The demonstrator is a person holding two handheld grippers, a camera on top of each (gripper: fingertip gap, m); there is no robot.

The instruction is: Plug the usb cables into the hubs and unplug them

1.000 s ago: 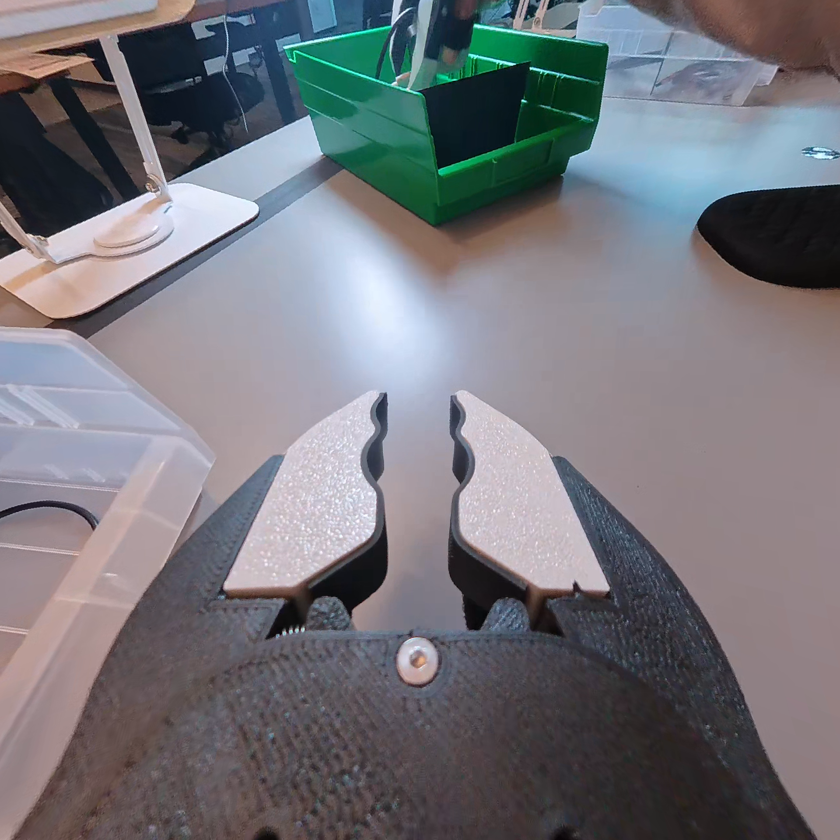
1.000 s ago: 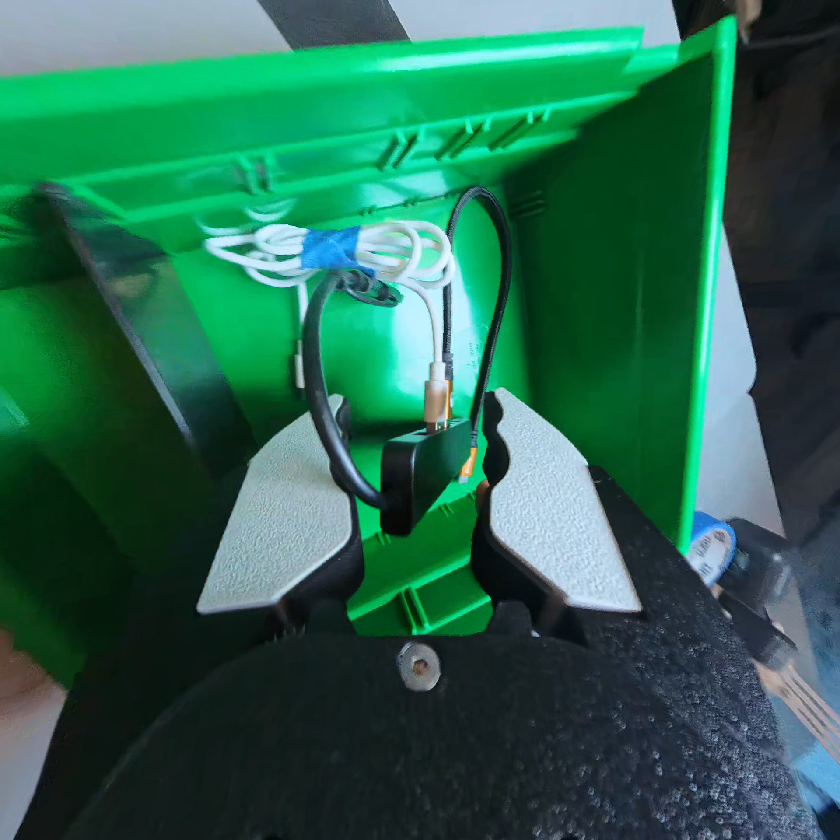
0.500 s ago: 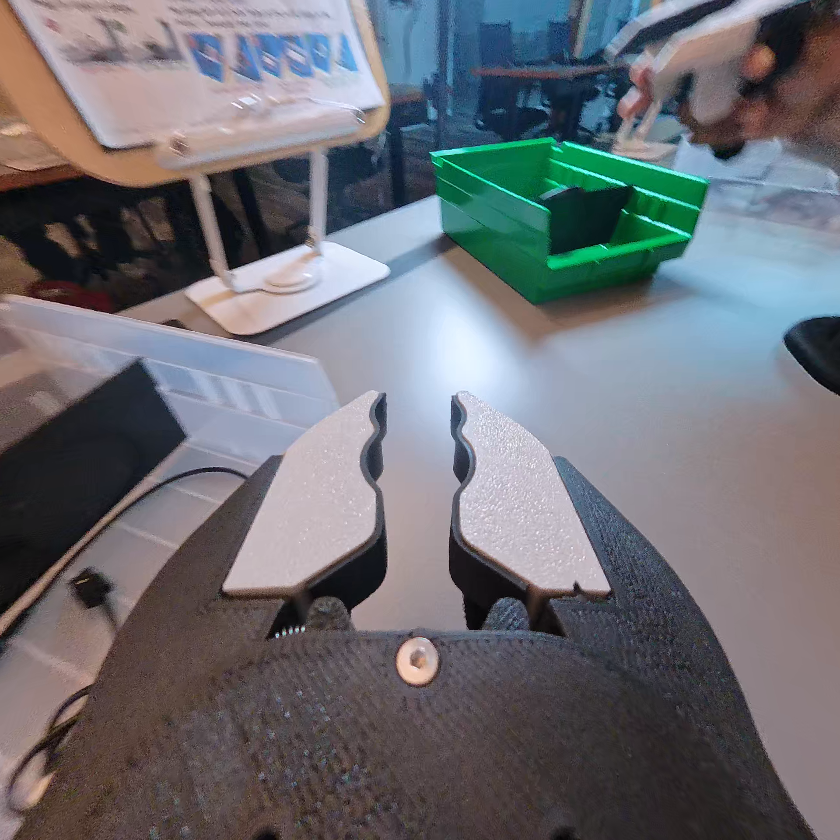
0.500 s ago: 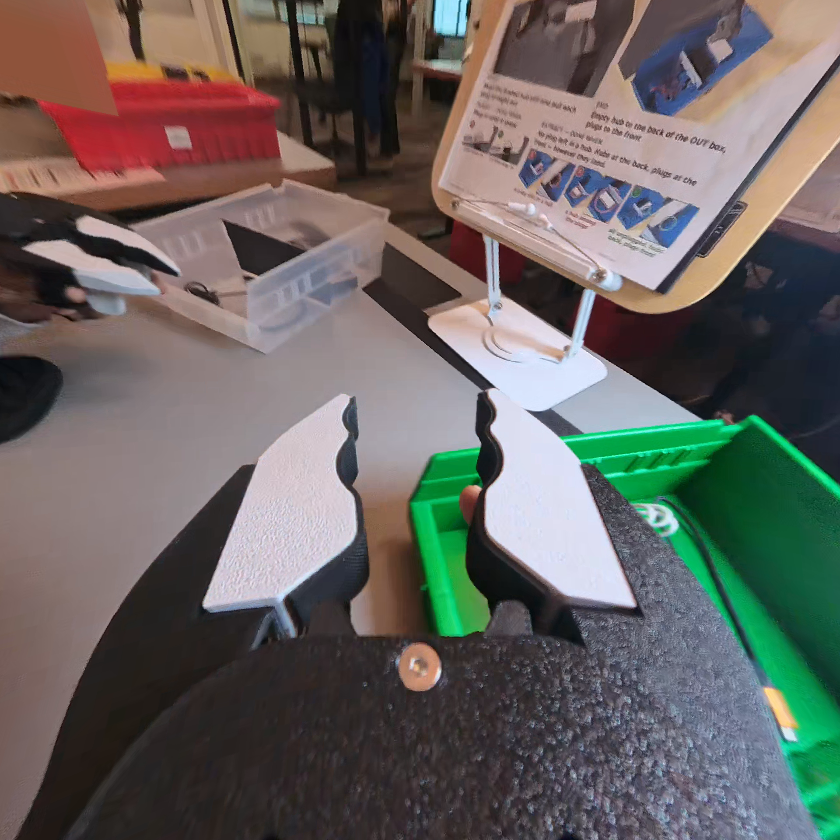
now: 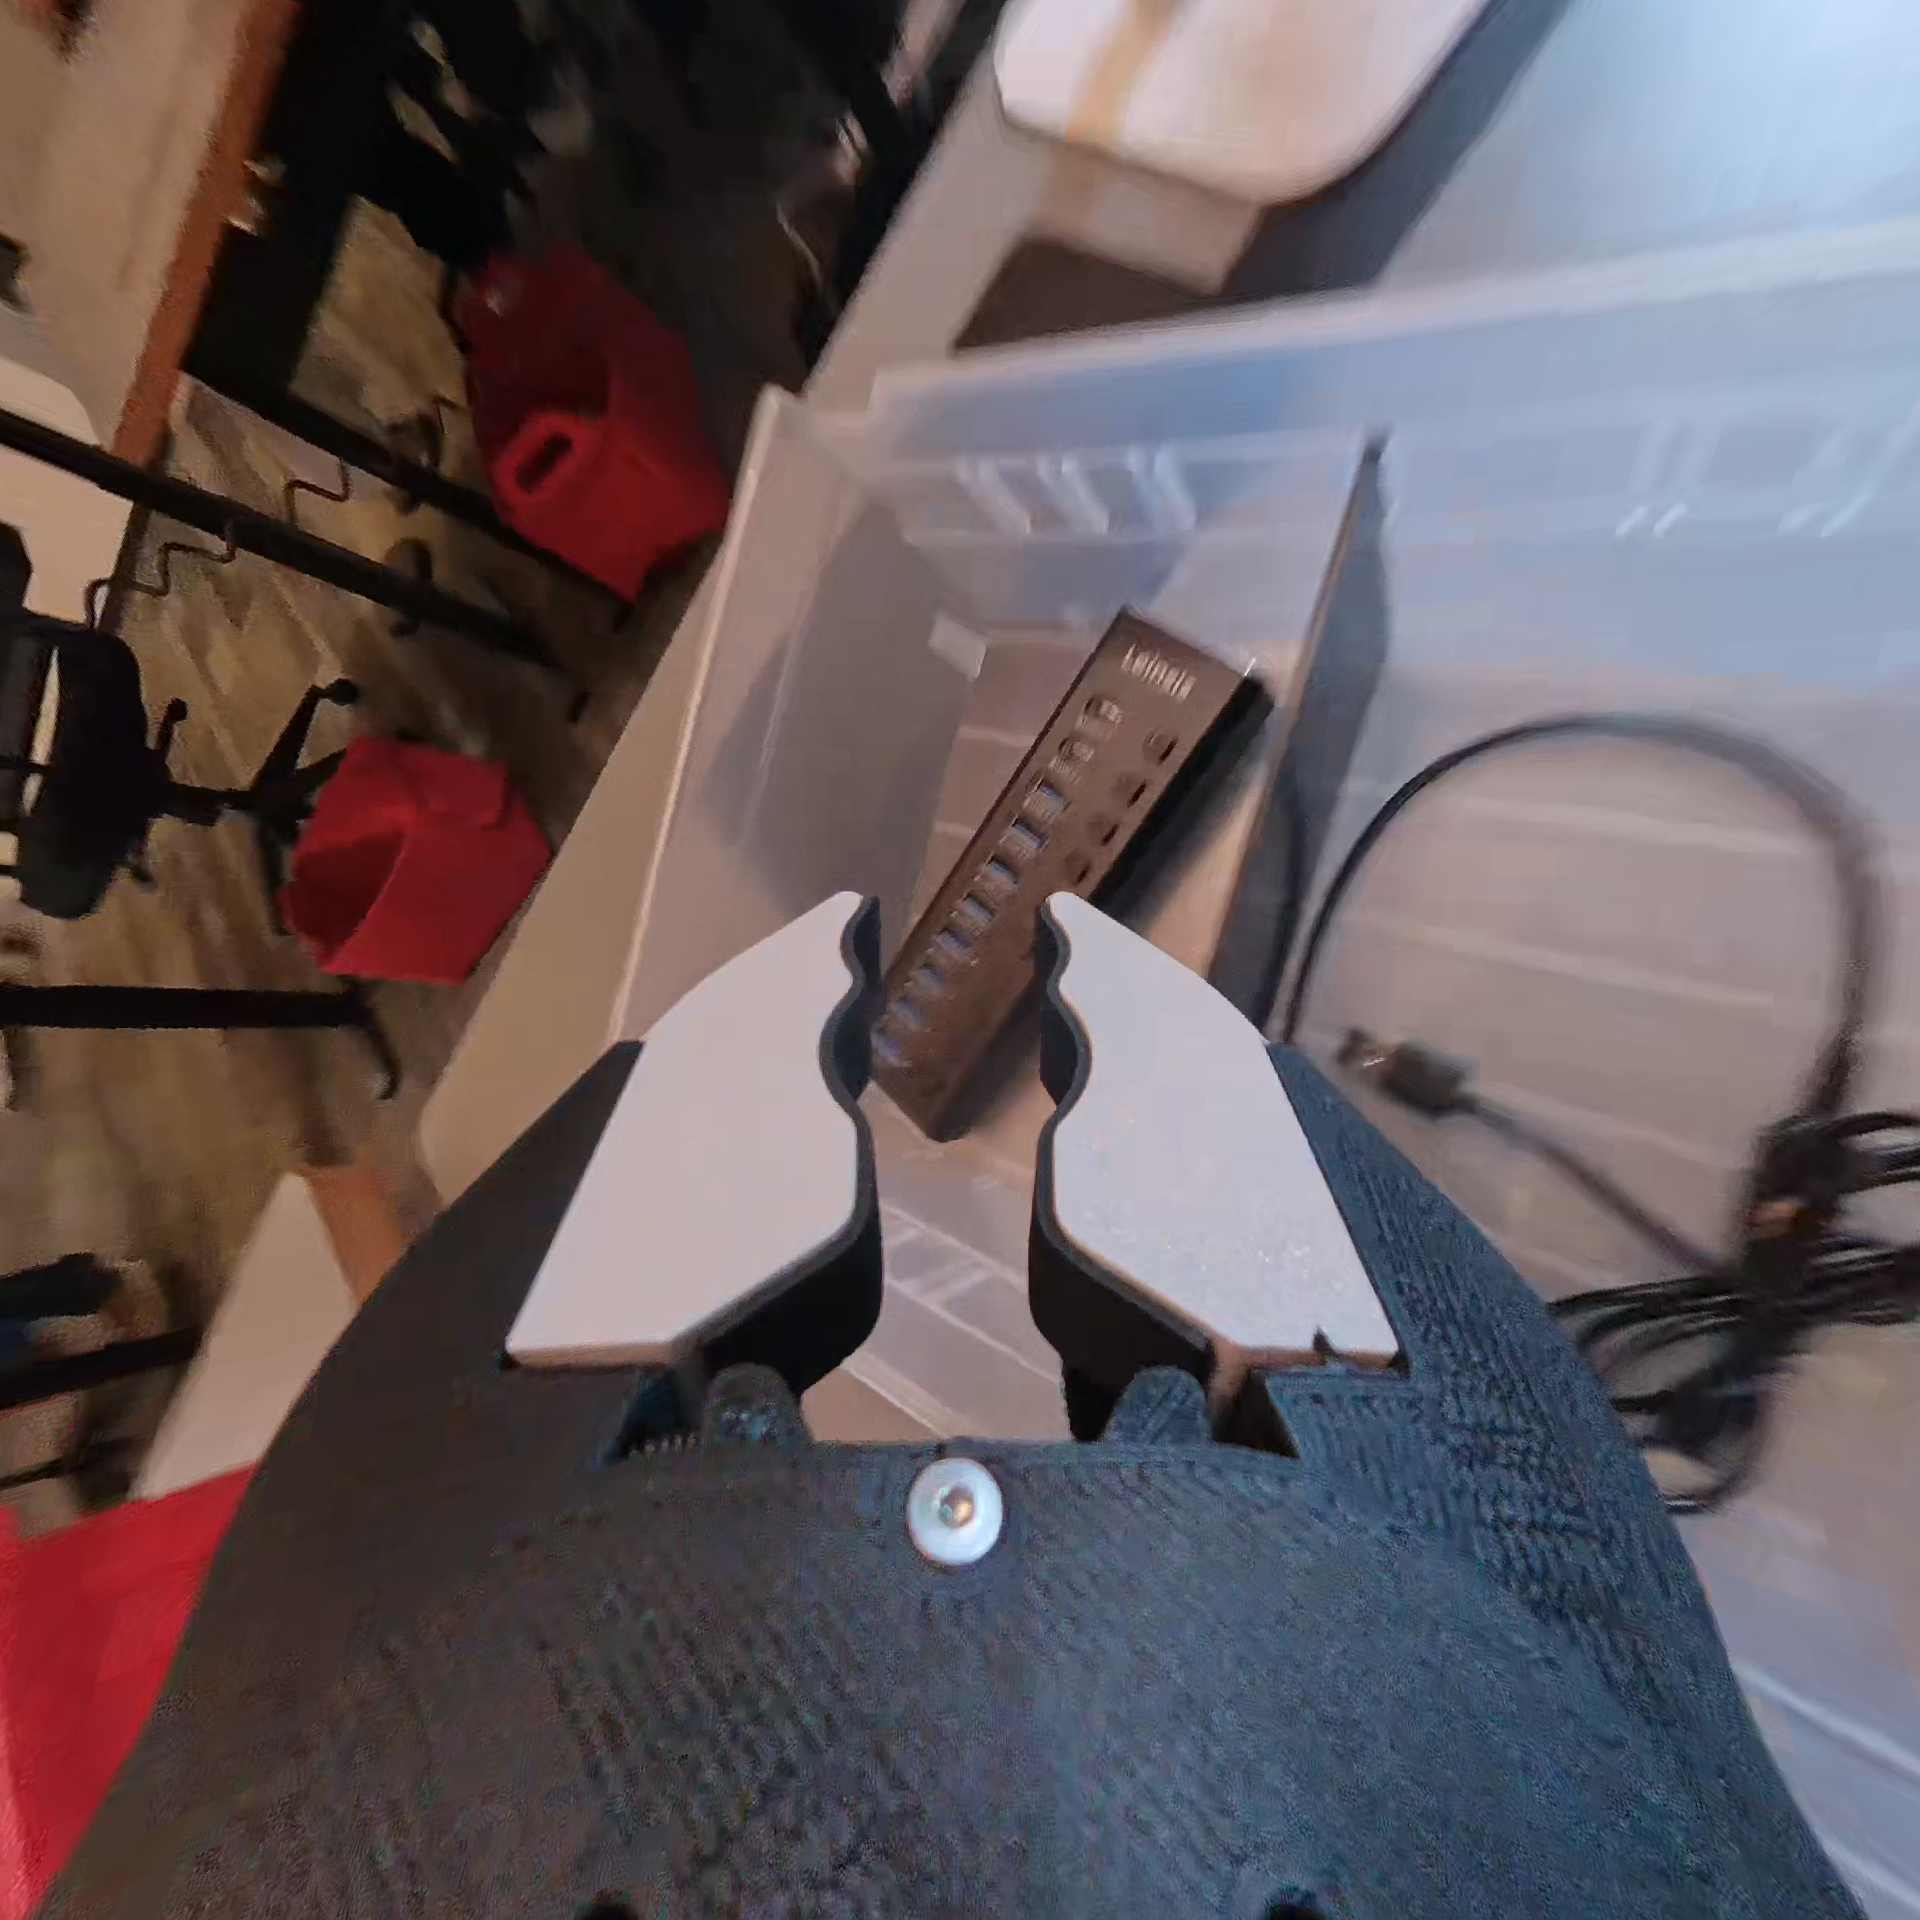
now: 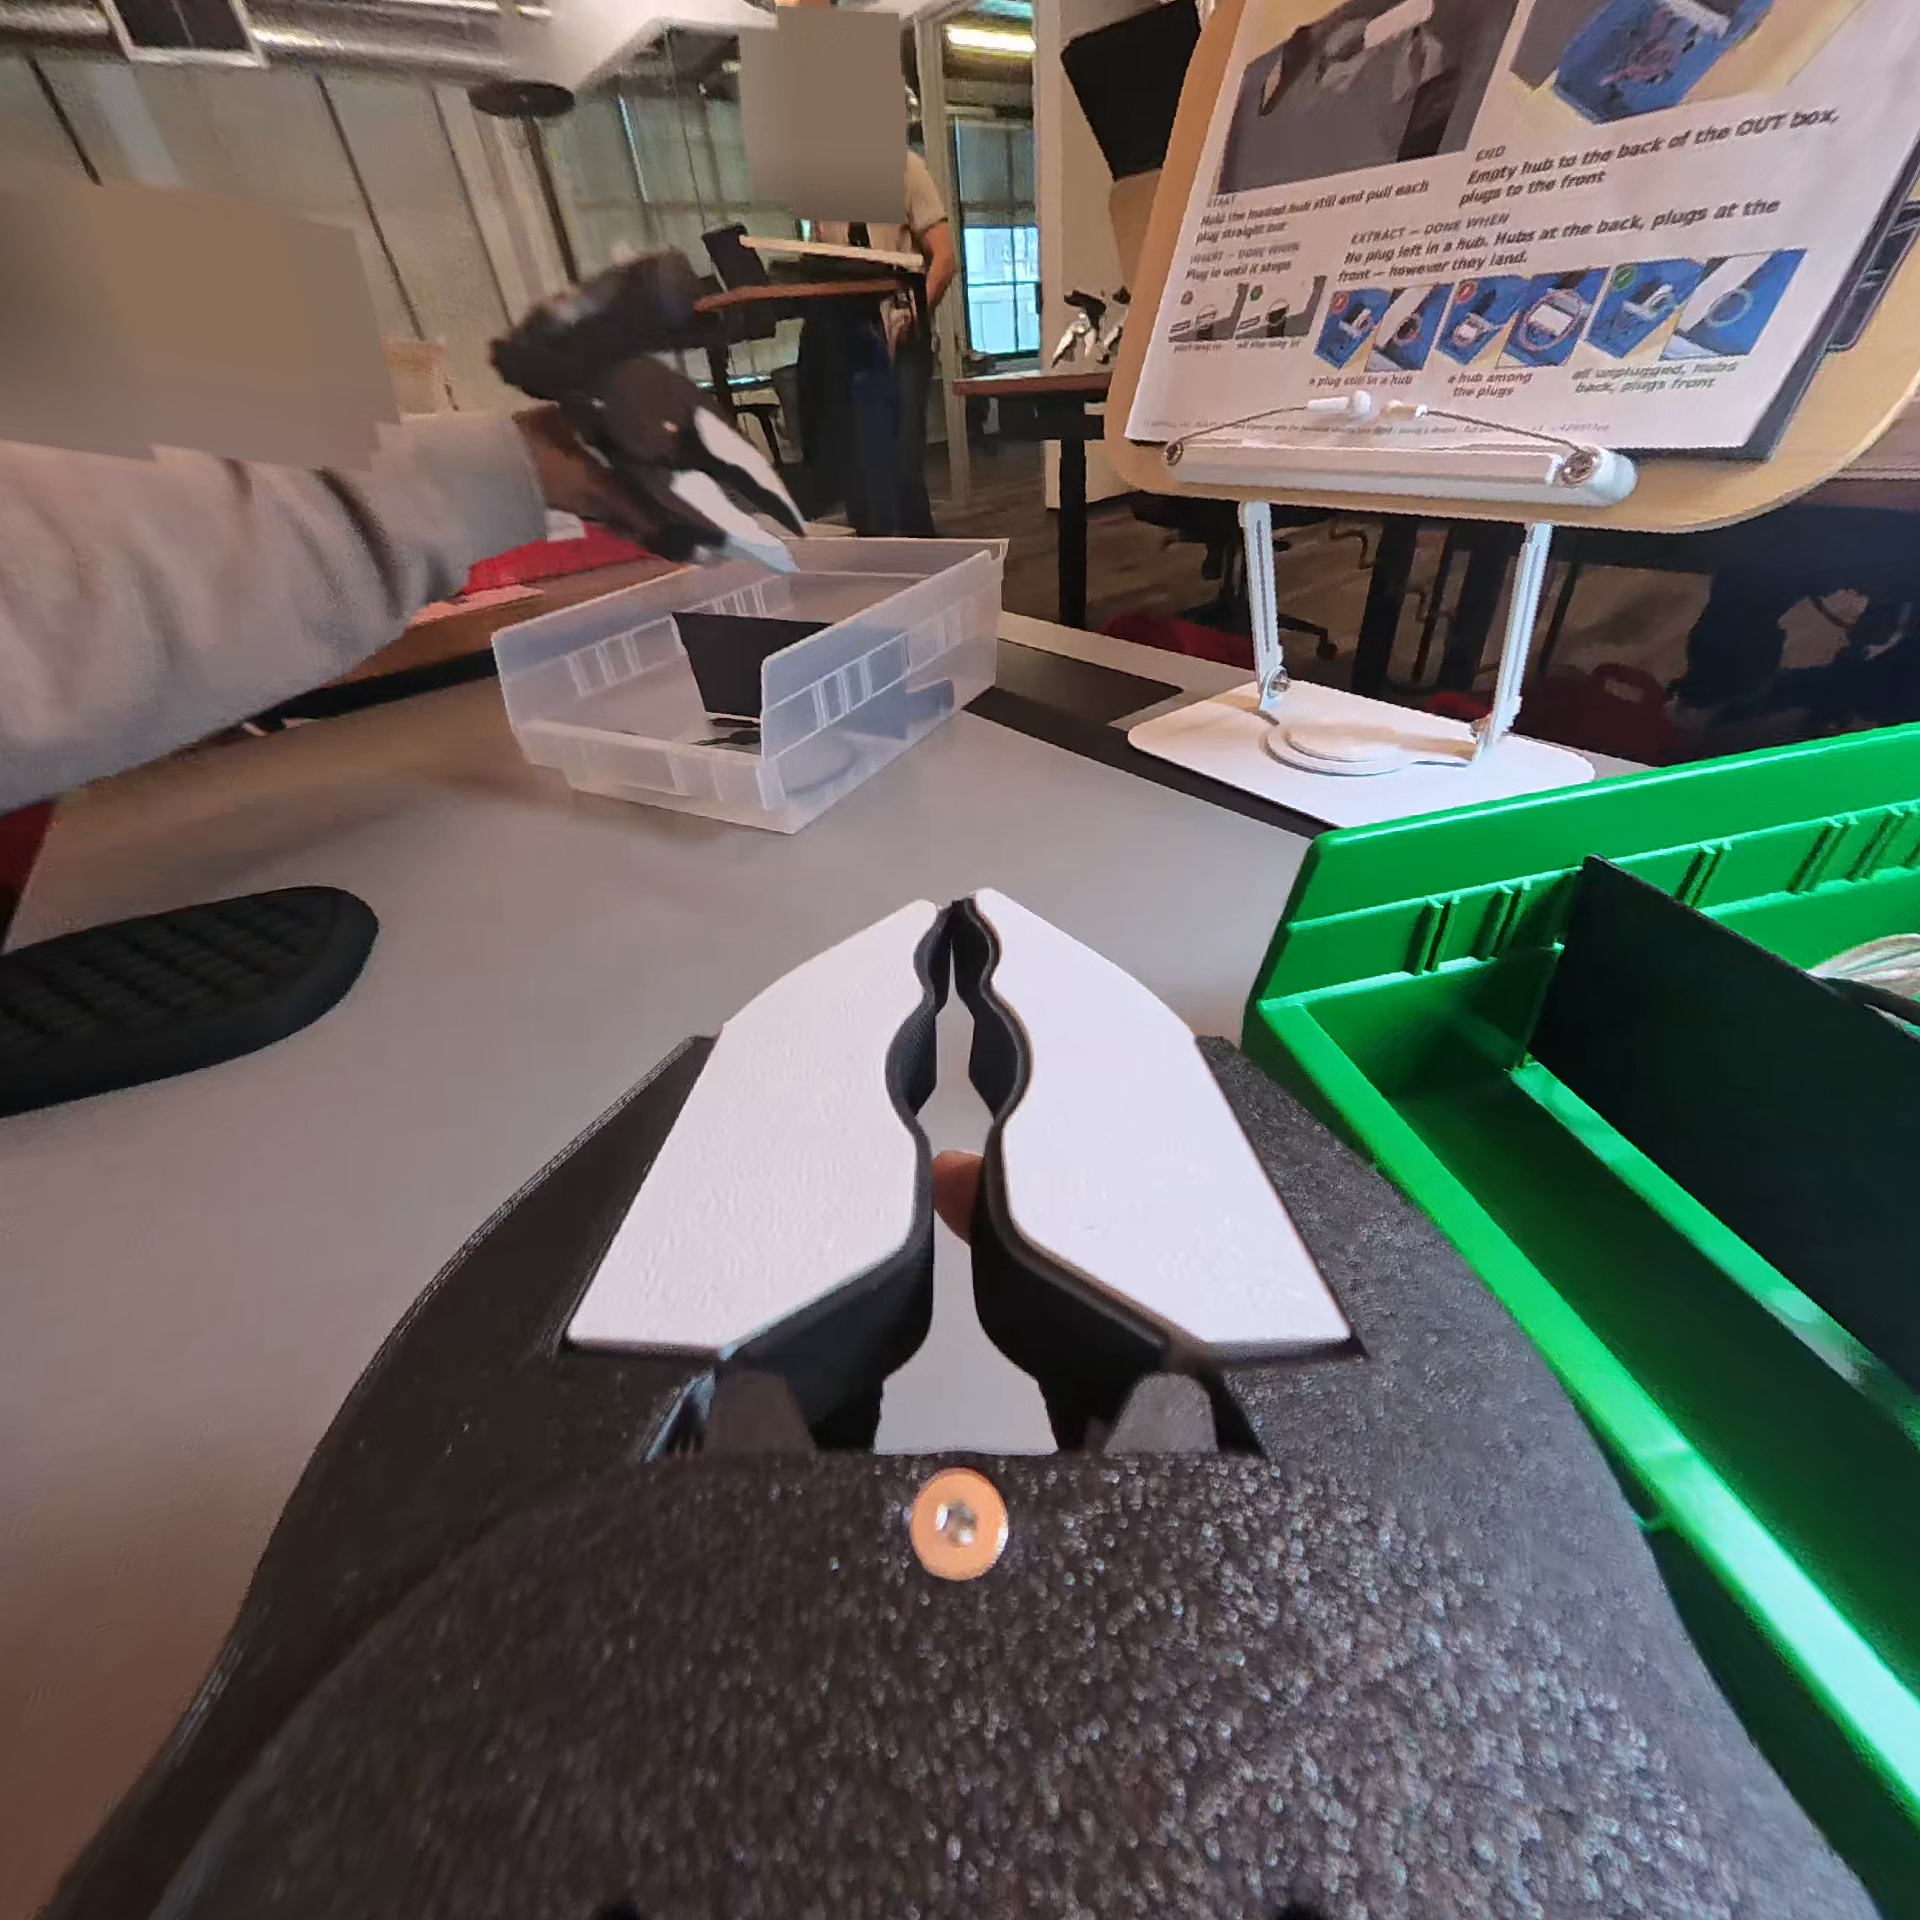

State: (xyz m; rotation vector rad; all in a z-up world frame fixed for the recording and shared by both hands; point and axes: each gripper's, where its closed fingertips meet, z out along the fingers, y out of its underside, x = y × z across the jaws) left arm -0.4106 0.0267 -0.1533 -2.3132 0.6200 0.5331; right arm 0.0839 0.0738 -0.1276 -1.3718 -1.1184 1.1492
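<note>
left tongs [image 5: 954, 914] parted, right tongs [image 6: 962, 914] closed

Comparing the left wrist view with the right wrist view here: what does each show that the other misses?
Only the left wrist view shows the black hub leaning inside the clear bin, the black cables beside it, and the left tongs open just above the hub.

Only the right wrist view shows the green bin, the instruction stand, and the right tongs shut and empty.

Both show the clear bin.
</note>
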